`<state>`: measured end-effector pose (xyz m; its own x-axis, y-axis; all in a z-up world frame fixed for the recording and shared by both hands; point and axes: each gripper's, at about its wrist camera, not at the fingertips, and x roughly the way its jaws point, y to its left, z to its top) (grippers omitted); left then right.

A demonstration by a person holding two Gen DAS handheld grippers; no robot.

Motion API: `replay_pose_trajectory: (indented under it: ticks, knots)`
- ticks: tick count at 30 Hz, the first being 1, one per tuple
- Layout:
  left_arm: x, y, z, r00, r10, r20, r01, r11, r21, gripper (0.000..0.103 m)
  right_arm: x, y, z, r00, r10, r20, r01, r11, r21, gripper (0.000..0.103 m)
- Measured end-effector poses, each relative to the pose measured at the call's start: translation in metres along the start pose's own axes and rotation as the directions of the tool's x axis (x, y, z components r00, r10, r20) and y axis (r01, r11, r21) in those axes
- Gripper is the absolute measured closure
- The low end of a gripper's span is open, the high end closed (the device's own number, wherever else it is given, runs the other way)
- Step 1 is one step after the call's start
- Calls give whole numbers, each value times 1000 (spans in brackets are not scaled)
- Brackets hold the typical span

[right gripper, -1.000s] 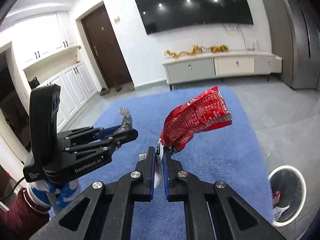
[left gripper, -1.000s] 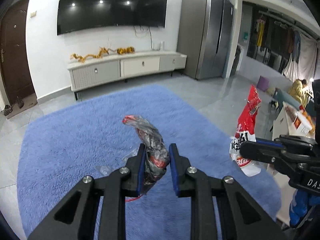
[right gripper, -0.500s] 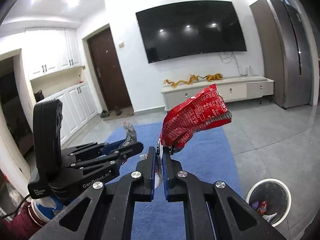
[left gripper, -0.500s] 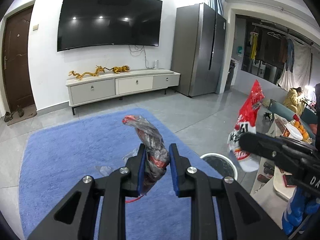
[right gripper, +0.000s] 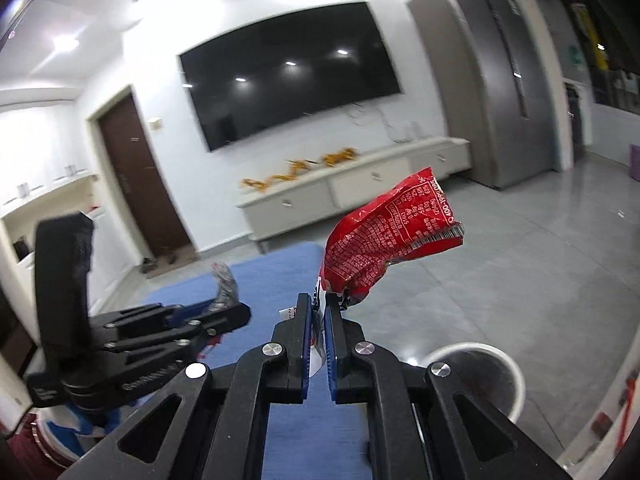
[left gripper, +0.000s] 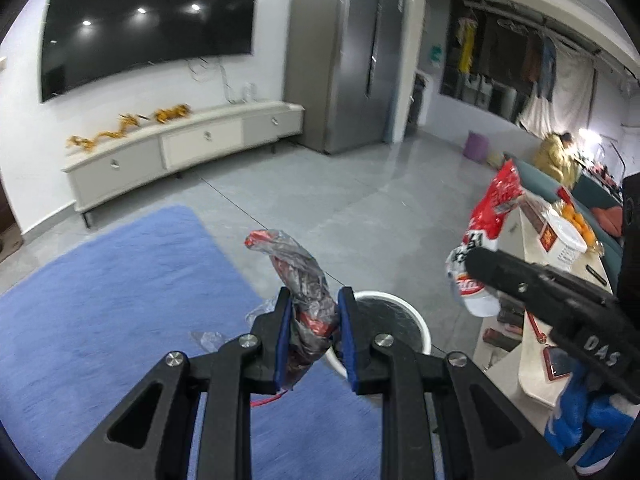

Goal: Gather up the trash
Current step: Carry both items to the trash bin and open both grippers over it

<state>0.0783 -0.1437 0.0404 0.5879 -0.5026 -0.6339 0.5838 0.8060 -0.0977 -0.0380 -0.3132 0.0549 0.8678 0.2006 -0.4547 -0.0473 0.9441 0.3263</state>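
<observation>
My left gripper [left gripper: 314, 312] is shut on a crumpled grey and red plastic wrapper [left gripper: 304, 280], held up in the air over the near rim of a white round trash bin [left gripper: 416, 326]. My right gripper [right gripper: 319, 312] is shut on a red and white snack bag [right gripper: 384, 240], held upright in the air. The bin [right gripper: 508, 364] sits low right of it in the right wrist view. The snack bag [left gripper: 490, 220] and right gripper also show at the right of the left wrist view. The left gripper [right gripper: 224, 312] with its wrapper shows at the left of the right wrist view.
A blue rug [left gripper: 100, 300] covers the floor to the left; grey tiles [left gripper: 340, 208] lie beyond. A small clear scrap [left gripper: 208, 338] lies on the rug. A cluttered low table [left gripper: 560, 248] stands at the right. A TV cabinet [left gripper: 180, 148] and fridge [left gripper: 348, 56] line the far wall.
Both grippers swung right with their trash still held. The view moved off the rug, and the white bin came in under the left gripper and closer to the right one.
</observation>
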Motion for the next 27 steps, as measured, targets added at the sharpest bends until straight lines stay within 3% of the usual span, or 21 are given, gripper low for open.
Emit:
replay_pose_trajectory:
  ticks: [9, 18, 22, 26, 27]
  knots:
    - [142, -48, 4, 975, -97, -199, 93, 995, -27, 81, 67, -120, -34, 974, -123, -192, 156, 973, 170, 96]
    - [228, -63, 1, 943, -149, -297, 129, 988, -84, 81, 126, -173, -64, 930, -135, -342, 220, 950, 222, 96]
    - [252, -65, 0, 930, -180, -320, 146, 981, -128, 58, 147, -183, -72, 913, -142, -382, 247, 939, 241, 96]
    - [264, -64, -3, 919, -206, -336, 163, 975, -153, 53, 153, -193, -82, 901, -156, -406, 276, 926, 257, 61]
    - [267, -65, -4, 917, -207, -341, 161, 974, -156, 53, 152, -195, -85, 898, -158, -411, 281, 924, 258, 61]
